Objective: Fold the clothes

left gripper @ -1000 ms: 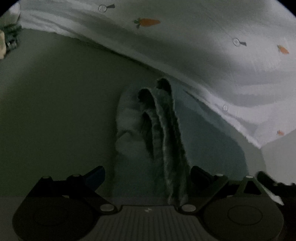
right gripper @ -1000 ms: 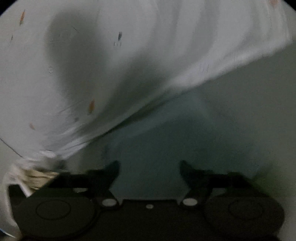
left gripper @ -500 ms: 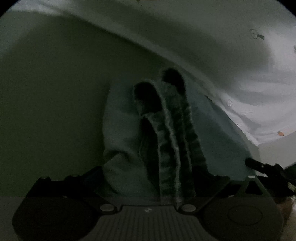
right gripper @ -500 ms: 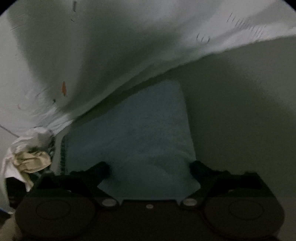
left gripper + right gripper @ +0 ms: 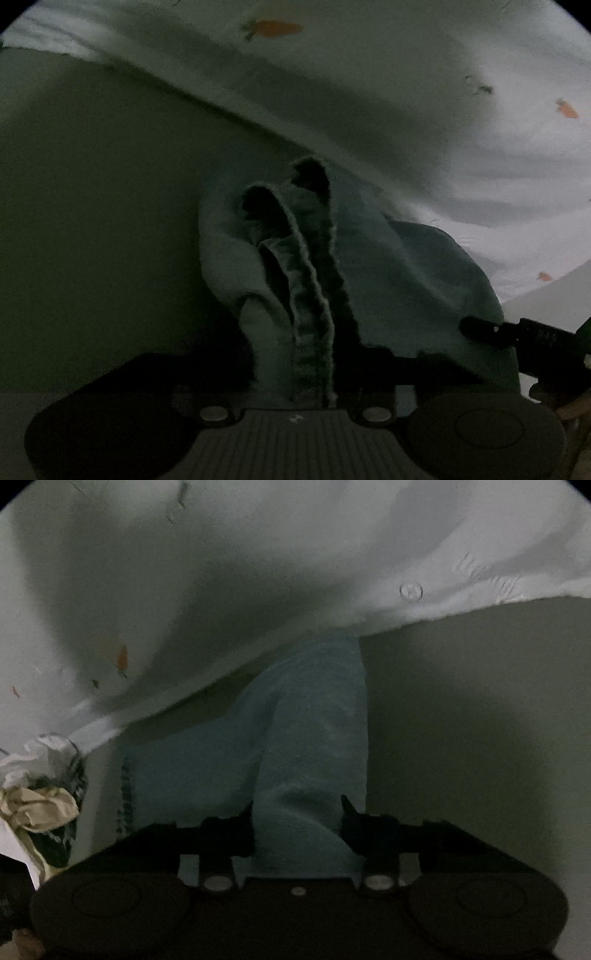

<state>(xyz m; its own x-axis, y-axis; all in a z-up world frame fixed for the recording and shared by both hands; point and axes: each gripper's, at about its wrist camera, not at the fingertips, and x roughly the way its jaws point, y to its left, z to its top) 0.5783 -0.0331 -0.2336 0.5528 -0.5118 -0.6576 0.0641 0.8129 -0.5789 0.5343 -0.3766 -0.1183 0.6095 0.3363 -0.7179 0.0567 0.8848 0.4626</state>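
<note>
A teal towel (image 5: 406,280) lies bunched on the dull green table (image 5: 92,221), its far edge under a white carrot-print garment (image 5: 406,92). The left gripper (image 5: 301,354) is closing on the towel's hemmed folds; the right gripper (image 5: 297,830) is closing on its other gathered end (image 5: 306,746). Crumpled clothes (image 5: 37,794) lie at the left.

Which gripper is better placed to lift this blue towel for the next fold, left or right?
Neither alone. Left gripper is closing on the bunched hemmed edge of the blue towel; right gripper is closing on a raised fold of it. The right's bite looks cleaner, so it could lead.
</note>
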